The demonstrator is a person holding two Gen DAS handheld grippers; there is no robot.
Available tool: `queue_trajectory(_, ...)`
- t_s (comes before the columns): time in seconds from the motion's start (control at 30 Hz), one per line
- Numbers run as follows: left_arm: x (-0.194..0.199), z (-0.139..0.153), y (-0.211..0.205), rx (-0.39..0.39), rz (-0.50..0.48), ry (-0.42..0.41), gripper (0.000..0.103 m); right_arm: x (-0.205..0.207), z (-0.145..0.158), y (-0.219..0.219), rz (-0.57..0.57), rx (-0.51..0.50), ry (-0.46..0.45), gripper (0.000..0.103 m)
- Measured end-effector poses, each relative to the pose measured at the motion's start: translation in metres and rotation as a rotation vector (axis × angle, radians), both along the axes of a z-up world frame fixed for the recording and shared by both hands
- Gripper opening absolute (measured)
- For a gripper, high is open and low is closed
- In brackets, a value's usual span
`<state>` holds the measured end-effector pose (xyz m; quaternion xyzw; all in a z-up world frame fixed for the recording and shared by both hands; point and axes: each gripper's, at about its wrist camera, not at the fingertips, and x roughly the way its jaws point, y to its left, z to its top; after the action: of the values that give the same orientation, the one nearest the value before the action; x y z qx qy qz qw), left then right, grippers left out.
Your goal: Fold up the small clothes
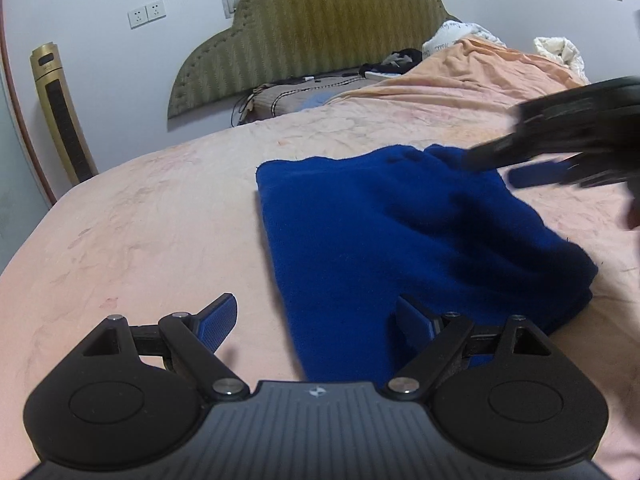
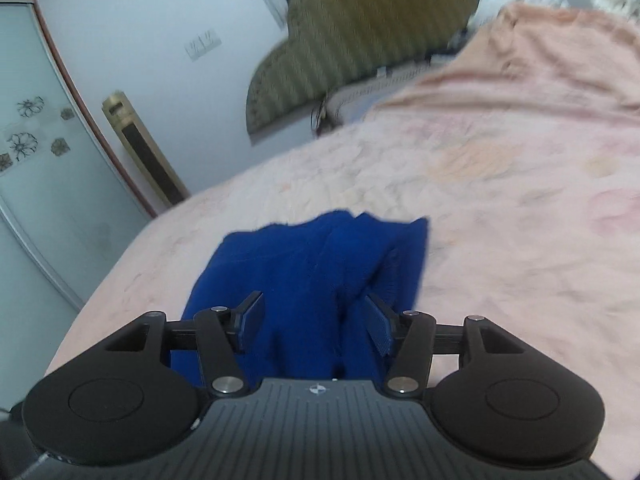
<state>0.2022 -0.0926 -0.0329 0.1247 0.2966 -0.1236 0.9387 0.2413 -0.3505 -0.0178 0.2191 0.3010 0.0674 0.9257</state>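
One blue garment (image 1: 400,232) lies folded on the pink bedspread (image 1: 140,208), a thick fleecy rectangle with a straight left edge and a rumpled, layered far corner. In the left wrist view the left gripper (image 1: 316,322) hovers low at the garment's near edge with its jaws spread wide and holding nothing; one blue-padded finger is over bare bedspread, the other over the cloth. At the right of that view the right gripper (image 1: 532,164) shows as a dark blur above the garment's far right corner. Its own camera shows the right gripper (image 2: 316,326) with jaws parted, the cloth bunched into ridges between and beyond the fingers; they sit over the fabric without pinching it.

Around the bed, from left: a frosted glass door (image 2: 28,184) with flower motifs, a gold tower fan (image 1: 60,112) against the white wall, a pair of wall sockets (image 1: 147,14), then the olive padded headboard (image 1: 320,28). Dark items and cables (image 1: 392,60) lie at the head of the bed, beside a heaped peach blanket (image 1: 500,68) and white bedding (image 1: 560,50) at far right.
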Motion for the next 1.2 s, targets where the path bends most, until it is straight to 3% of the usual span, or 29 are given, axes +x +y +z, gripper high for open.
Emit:
queue_trajectory(0.03,-0.001,0.0,0.0,0.0,-0.009,0.002,0.087,0.006,-0.003,0.0,-0.005,0.0,0.032,0.038)
queue_trajectory(0.07,-0.001,-0.001,-0.001,0.005,-0.02,0.003,0.087,0.012,-0.007,0.0,-0.015,-0.01,0.052,0.01)
queue_trajectory(0.17,-0.006,-0.007,-0.001,0.042,-0.034,-0.016,0.087,0.003,-0.011,-0.005,-0.089,-0.076,0.03,0.01)
queue_trajectory(0.27,-0.002,-0.008,0.003,0.023,-0.013,-0.017,0.087,-0.004,-0.009,-0.01,-0.12,-0.119,0.029,0.034)
queue_trajectory(0.37,0.005,-0.009,0.007,-0.046,0.004,0.035,0.087,-0.02,0.008,0.0,-0.124,-0.19,-0.063,0.038)
queue_trajectory(0.43,0.008,-0.012,0.007,-0.07,0.019,0.059,0.087,-0.018,0.012,0.017,-0.049,-0.235,-0.09,0.043)
queue_trajectory(0.5,0.007,-0.013,0.006,-0.073,0.028,0.063,0.087,-0.008,0.004,0.033,0.025,-0.3,-0.056,0.052)
queue_trajectory(0.6,0.003,-0.012,0.007,-0.074,0.027,0.06,0.087,0.005,-0.014,0.036,-0.023,-0.362,0.037,0.055)
queue_trajectory(0.7,0.001,-0.014,0.009,-0.068,0.018,0.058,0.087,-0.007,-0.013,0.018,-0.085,-0.246,0.035,0.059)
queue_trajectory(0.77,0.002,-0.015,0.009,-0.066,0.015,0.059,0.087,-0.016,-0.01,0.016,-0.092,-0.246,0.015,0.062)
queue_trajectory(0.87,0.003,-0.012,0.011,-0.073,0.008,0.045,0.087,-0.025,-0.008,0.01,-0.089,-0.239,0.001,0.079)
queue_trajectory(0.97,0.011,-0.007,0.022,-0.113,0.013,0.03,0.087,-0.018,-0.017,-0.013,-0.059,-0.124,0.046,0.08)
queue_trajectory(1.07,0.033,-0.011,0.045,-0.228,0.021,0.107,0.087,-0.012,-0.03,-0.04,0.02,0.067,0.097,0.082)
queue_trajectory(1.17,0.061,-0.021,0.067,-0.413,-0.001,0.234,0.088,-0.004,-0.035,-0.051,0.106,0.139,0.089,0.085)
queue_trajectory(1.2,0.069,-0.024,0.071,-0.466,-0.011,0.263,0.094,0.002,-0.035,-0.052,0.132,0.155,0.09,0.084)
